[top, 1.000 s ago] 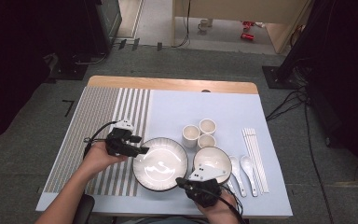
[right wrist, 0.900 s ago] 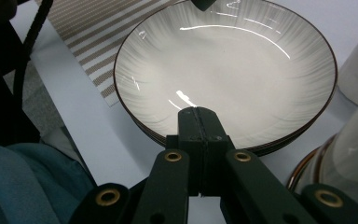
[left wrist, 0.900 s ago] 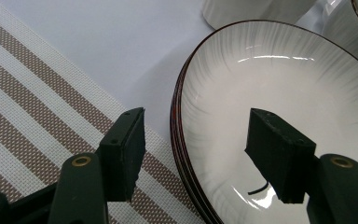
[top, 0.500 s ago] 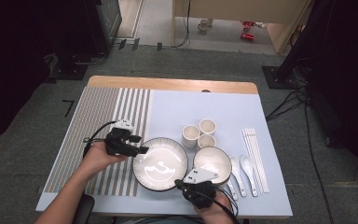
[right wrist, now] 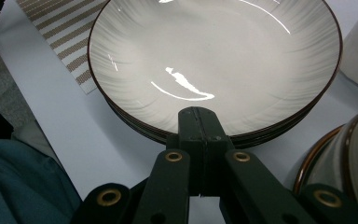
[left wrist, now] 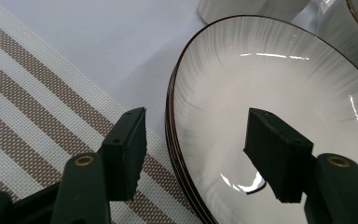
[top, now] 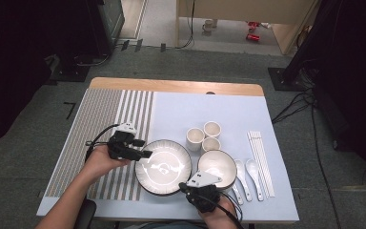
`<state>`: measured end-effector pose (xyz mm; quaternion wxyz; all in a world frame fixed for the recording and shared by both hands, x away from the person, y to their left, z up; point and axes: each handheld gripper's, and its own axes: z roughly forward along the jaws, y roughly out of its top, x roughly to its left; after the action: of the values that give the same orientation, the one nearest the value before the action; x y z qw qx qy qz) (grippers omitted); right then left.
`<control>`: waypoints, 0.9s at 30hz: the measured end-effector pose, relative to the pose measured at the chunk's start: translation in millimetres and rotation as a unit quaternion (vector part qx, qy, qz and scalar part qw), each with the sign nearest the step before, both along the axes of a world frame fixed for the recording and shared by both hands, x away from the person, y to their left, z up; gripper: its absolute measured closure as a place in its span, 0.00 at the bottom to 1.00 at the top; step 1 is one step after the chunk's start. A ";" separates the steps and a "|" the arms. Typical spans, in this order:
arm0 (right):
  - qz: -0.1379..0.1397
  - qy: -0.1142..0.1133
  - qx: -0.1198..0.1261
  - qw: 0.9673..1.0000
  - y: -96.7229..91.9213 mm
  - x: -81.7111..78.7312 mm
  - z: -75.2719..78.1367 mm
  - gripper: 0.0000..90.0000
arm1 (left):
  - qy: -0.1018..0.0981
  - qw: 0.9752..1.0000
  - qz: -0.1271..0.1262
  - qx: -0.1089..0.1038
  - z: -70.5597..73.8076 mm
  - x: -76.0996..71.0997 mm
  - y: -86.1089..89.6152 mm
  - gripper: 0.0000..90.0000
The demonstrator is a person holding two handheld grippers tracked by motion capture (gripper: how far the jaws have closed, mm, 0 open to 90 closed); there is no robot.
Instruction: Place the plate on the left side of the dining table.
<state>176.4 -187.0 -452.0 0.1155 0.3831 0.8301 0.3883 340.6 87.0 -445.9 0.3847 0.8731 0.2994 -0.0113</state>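
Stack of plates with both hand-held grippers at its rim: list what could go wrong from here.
1. The left hand-held gripper has its jaws astride the rim of the stack of plates, just been closing; it may catch only the top plate and split the stack.
2. The right hand-held gripper is shut against the near rim; a push could slide the stack into the bowl beside it.
3. The cups stand close behind.

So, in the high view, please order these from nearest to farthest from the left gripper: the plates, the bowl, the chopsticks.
From the left gripper:
1. Plates: right beside it, rim between its open jaws.
2. Bowl: farther right, past the plates.
3. Chopsticks: farthest, near the table's right edge.
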 end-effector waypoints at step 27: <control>-0.019 -0.022 -0.001 1.000 5.1 -1.0 -3.1 1.00 | 0.026 0.999 0.018 0.011 1.2 2.7 -3.3 0.65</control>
<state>175.4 -181.9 -455.0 0.1416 0.3899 0.8205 0.3932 343.3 83.7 -444.7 0.3673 0.8712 0.3250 -0.0238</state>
